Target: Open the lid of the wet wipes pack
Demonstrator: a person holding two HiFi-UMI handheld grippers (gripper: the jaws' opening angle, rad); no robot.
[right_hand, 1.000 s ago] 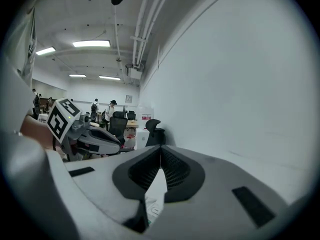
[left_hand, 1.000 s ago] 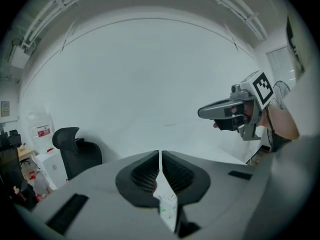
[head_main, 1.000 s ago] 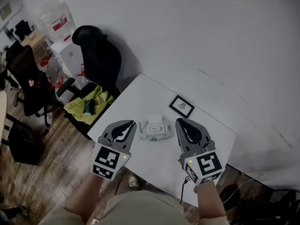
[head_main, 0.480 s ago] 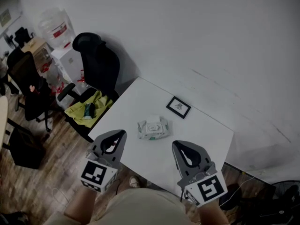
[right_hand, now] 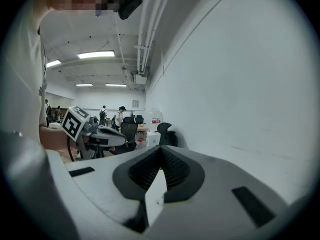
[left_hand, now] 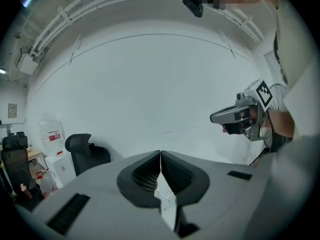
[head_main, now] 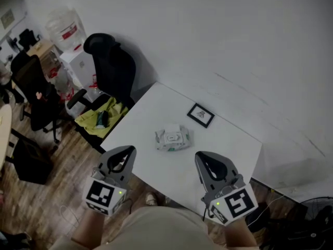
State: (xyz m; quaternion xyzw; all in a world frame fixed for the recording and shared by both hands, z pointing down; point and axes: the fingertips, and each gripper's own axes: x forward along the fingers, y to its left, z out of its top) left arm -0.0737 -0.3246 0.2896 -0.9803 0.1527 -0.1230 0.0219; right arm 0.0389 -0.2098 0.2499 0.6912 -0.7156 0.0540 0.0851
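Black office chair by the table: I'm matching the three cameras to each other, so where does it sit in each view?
Head view: the black office chair is upper left, just beyond the table.
Left gripper view: it is lower left, small, against the white wall.
Right gripper view: it is near the centre, small, at the wall's foot.
Shared landmark: the white wall, close behind the chair in all three.

No legible text in any view. Water jug (head_main: 63, 27): red label, print too small. Wipes pack (head_main: 172, 138): lid markings blurred. Framed card (head_main: 201, 115) on desk (head_main: 151, 113): dark figure, no words. Left gripper (head_main: 129, 150) and right gripper (head_main: 201, 156) cubes: black-and-white square patterns (codes, not letters).
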